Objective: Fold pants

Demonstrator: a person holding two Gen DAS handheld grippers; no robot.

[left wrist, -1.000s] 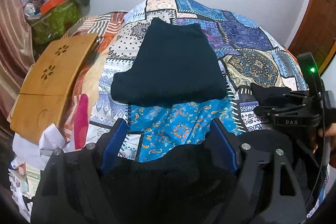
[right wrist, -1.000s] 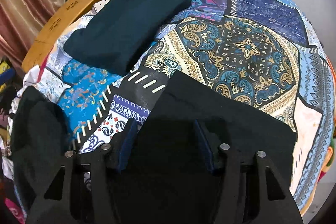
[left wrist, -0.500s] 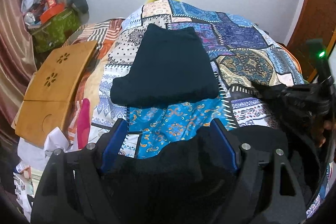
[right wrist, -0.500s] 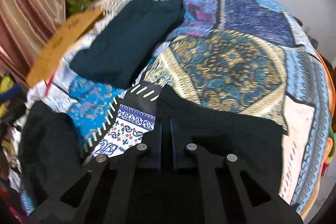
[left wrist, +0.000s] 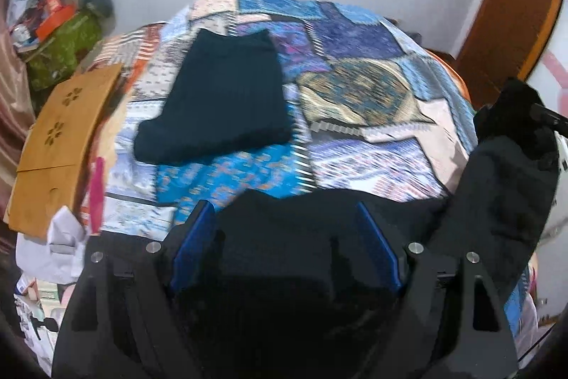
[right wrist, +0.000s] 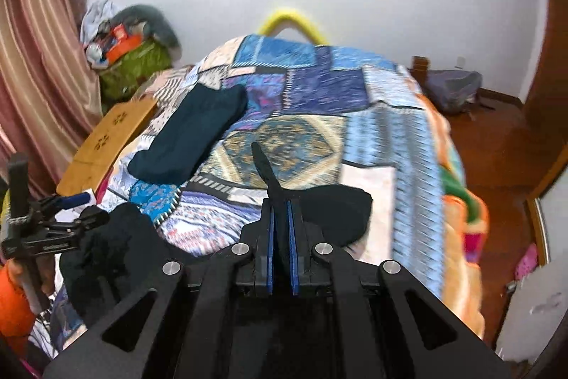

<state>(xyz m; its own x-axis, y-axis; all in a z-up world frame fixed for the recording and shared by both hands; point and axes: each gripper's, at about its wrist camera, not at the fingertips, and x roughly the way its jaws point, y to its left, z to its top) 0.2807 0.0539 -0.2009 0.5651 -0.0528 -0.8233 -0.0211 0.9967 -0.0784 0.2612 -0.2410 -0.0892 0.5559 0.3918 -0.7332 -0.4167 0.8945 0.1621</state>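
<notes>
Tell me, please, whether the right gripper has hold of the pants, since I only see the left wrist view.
Observer: Yes. The right gripper is shut on the pants, and a thin fold of fabric sticks out past its pads.
Operator: Thank you. Is there anything on the floor beside the bed on that side?
Observer: A dark bag lies on the wooden floor by the far wall, apart from the quilt.
</notes>
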